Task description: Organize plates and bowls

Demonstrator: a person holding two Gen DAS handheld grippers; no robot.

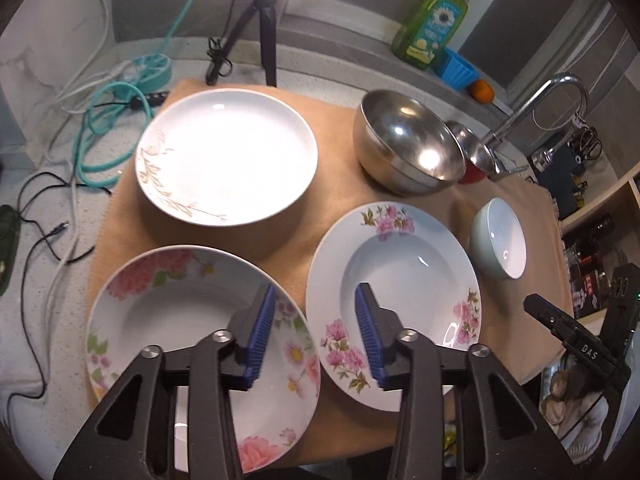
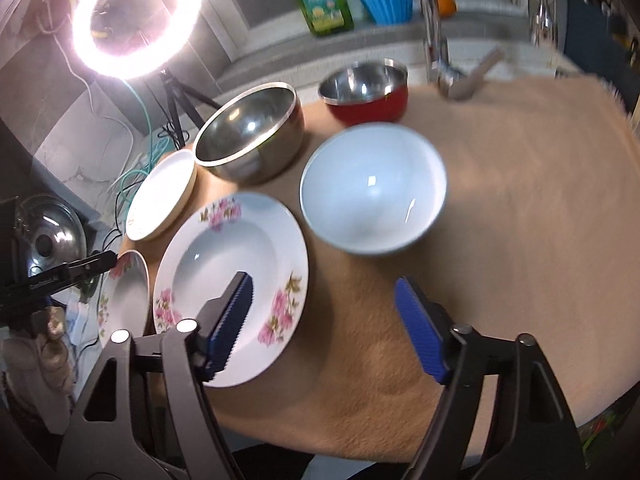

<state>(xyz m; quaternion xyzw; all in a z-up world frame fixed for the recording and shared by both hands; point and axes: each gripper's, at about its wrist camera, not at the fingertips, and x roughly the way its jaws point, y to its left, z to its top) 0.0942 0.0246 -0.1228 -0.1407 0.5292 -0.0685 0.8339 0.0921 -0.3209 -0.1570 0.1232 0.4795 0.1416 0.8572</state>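
Note:
On a tan mat (image 1: 328,184) lie three plates: a white one with a gold leaf pattern (image 1: 226,156) at the back, a pink-rose one (image 1: 180,320) at front left, and a pink-blossom one (image 1: 394,300) at front right. A large steel bowl (image 1: 408,148), a small red steel bowl (image 2: 366,90) and a pale blue bowl (image 1: 500,238) stand further right. My left gripper (image 1: 316,328) is open and empty above the gap between the two front plates. My right gripper (image 2: 324,320) is open and empty, just in front of the pale blue bowl (image 2: 374,186) and beside the blossom plate (image 2: 232,284).
A tripod (image 1: 264,28) with a ring light (image 2: 136,16) stands behind the mat. Cables (image 1: 100,128) lie on the counter to the left. A green soap bottle (image 1: 434,20), a blue cup (image 1: 458,68), an orange (image 1: 482,91) and a tap (image 1: 532,108) are at the back right.

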